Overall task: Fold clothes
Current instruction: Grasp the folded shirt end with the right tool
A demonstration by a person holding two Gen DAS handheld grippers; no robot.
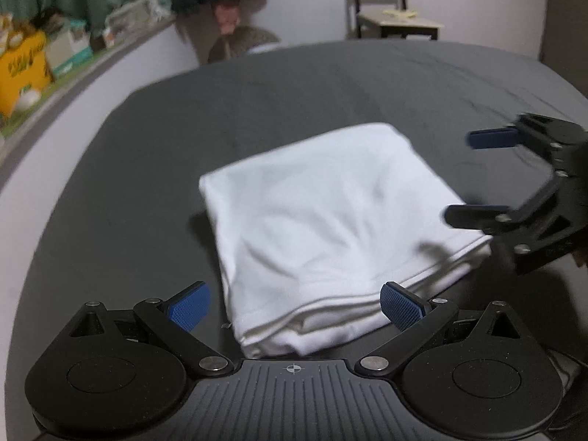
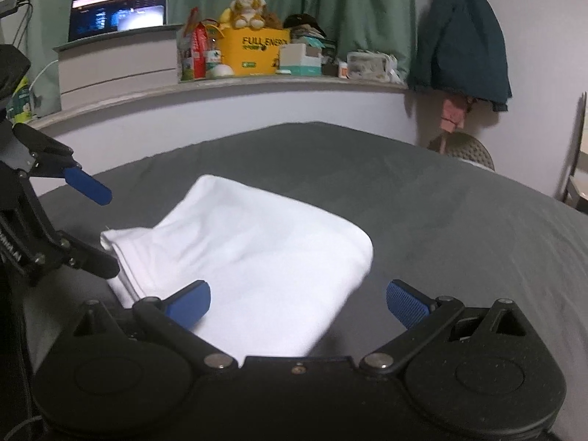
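While both the left gripper (image 1: 294, 307) and right gripper (image 2: 299, 303) gape apart, the white garment (image 1: 323, 228) lies folded, layered edges stacked.

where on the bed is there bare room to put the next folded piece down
Bare dark grey bedsheet lies right of the folded white cloth garment, toward the wall with the hanging dark teal jacket. Crowded: the near edge, where the open left claw and open right claw sit.

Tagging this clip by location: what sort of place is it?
Most likely a bedroom: a folded white garment lies on a grey-sheeted bed, with a cluttered ledge before green curtains and a jacket hanging on the wall.
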